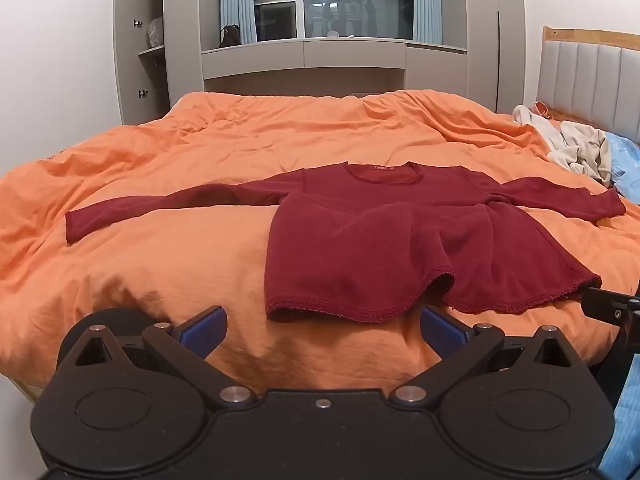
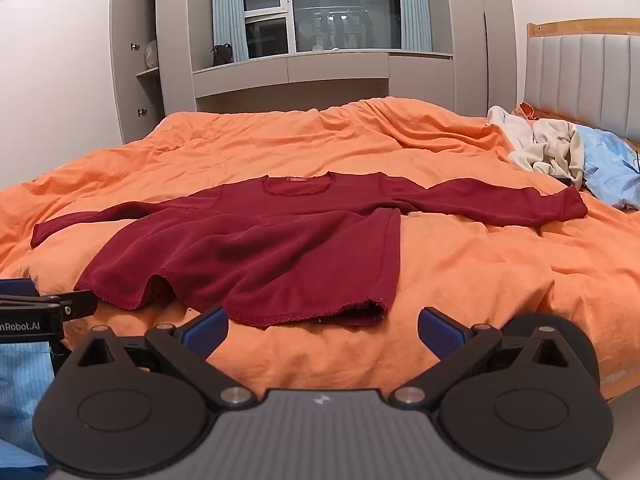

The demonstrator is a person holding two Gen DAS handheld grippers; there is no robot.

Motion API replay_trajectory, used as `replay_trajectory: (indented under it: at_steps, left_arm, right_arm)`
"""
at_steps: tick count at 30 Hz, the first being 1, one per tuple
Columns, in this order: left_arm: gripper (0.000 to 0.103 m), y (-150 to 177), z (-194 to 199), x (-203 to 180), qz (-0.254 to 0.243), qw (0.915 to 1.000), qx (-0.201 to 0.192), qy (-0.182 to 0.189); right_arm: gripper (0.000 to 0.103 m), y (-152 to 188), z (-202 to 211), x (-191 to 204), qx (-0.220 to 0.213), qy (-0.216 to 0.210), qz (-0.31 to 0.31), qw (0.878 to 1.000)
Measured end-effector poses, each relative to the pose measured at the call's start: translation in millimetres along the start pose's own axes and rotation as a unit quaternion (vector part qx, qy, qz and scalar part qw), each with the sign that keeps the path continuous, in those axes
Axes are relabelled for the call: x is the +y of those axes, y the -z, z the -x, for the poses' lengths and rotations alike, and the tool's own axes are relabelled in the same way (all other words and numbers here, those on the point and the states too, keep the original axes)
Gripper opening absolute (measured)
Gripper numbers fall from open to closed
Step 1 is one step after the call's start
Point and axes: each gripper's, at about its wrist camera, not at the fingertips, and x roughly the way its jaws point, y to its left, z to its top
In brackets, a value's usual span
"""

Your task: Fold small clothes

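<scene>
A dark red long-sleeved top (image 1: 360,240) lies face up on the orange duvet (image 1: 160,260), both sleeves spread out to the sides and its hem toward me, slightly rumpled. My left gripper (image 1: 322,326) hovers just short of the hem's left part, jaws wide open with nothing between them. In the right wrist view the same red top (image 2: 260,248) lies ahead and to the left. My right gripper (image 2: 322,326) is open and empty, just short of the hem's right corner. Each gripper shows at the edge of the other's view.
A heap of cream clothes (image 2: 544,148) and a light blue garment (image 2: 608,164) lie near the padded headboard (image 2: 580,76) at the right. Grey cupboards and a window stand beyond the bed. Blue striped fabric (image 2: 20,380) shows at the lower left.
</scene>
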Motion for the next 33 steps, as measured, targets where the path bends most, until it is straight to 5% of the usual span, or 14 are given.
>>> replay_trajectory:
  at_steps: [33]
  left_arm:
    - [0.102, -6, -10, -5, -0.005, 0.9998, 0.019, -0.009]
  right_arm:
    - [0.103, 3, -10, -6, 0.010, -0.003, -0.023, 1.000]
